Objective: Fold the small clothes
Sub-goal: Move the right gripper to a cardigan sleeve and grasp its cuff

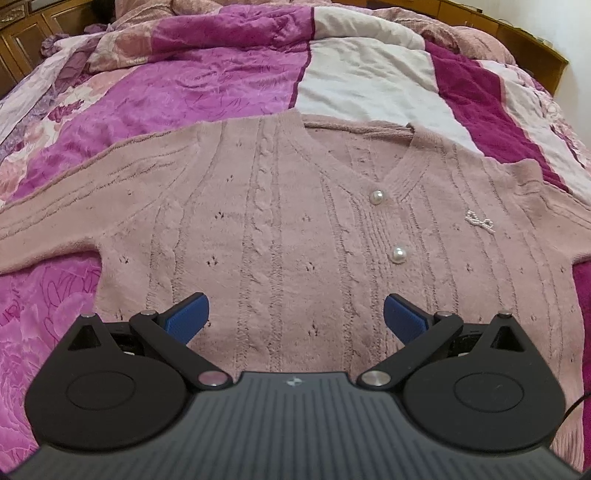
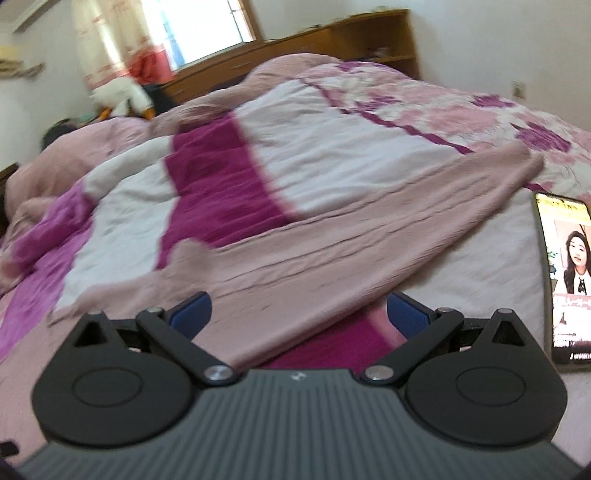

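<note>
Left wrist view: a pink knit cardigan (image 1: 280, 221) lies flat, front up, on a bed covered by a patchwork quilt (image 1: 207, 85) in magenta, white and floral panels. The V-neck points toward the far end of the bed. Two pearl buttons (image 1: 378, 196) sit on the placket below the neck; a small beaded bow (image 1: 480, 220) sits on the chest panel right of the buttons. One sleeve (image 1: 55, 206) stretches out to the left edge of the view. The cardigan's hem is hidden behind the tool body.

Left gripper (image 1: 295, 317) hangs over the lower body of the cardigan. Its blue fingers (image 1: 186, 317) stand wide apart, nothing between them. Contact with the knit cannot be told.

Right wrist view, motion-blurred: the other sleeve (image 2: 369, 236) runs diagonally from lower left up to the right, cuff end toward the floral part of the quilt. Right gripper (image 2: 297, 314) is over the sleeve's near part; fingers (image 2: 192, 314) spread wide, gripping nothing. The left finger lies over pink knit, the right finger over the magenta and white quilt beside the sleeve edge.

A phone (image 2: 565, 280) with a lit screen lies on the bed at the right edge, apart from the sleeve. Wooden headboard (image 2: 332, 37) and window (image 2: 207, 26) behind.
</note>
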A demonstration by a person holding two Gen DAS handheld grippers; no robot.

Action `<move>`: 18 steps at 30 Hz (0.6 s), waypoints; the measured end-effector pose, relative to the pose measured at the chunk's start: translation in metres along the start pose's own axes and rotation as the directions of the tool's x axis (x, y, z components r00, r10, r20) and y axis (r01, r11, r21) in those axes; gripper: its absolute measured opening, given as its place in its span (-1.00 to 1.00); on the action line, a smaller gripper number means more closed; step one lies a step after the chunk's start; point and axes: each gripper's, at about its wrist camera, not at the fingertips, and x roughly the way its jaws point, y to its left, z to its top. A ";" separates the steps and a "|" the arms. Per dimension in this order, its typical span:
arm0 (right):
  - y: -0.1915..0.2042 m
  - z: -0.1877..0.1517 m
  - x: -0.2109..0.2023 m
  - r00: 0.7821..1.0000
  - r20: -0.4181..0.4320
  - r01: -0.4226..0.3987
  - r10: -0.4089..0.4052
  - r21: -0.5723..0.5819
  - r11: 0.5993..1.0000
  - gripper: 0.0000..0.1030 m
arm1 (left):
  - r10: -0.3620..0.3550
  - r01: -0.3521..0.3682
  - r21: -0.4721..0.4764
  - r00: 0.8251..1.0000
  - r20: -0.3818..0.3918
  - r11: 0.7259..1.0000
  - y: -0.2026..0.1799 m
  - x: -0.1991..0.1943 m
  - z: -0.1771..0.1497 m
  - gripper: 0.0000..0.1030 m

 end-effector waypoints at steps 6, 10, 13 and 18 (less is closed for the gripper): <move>-0.032 0.008 0.037 1.000 0.005 0.017 -0.017 0.070 0.997 1.00 | 0.035 -0.036 -0.019 0.999 -0.030 0.999 0.004 0.013 0.004 1.00; -0.043 0.013 0.055 0.999 0.045 -0.013 0.009 0.086 0.996 1.00 | 0.046 -0.047 -0.011 0.997 -0.067 0.999 0.002 0.026 0.001 1.00; -0.044 0.018 0.062 0.997 0.073 -0.022 0.017 0.079 0.997 1.00 | 0.057 -0.059 -0.014 0.994 -0.092 0.998 0.001 0.036 -0.003 1.00; -0.052 0.028 0.069 0.993 0.115 -0.053 0.040 0.117 0.992 0.92 | 0.070 -0.070 0.000 0.993 -0.094 0.998 -0.002 0.042 -0.007 1.00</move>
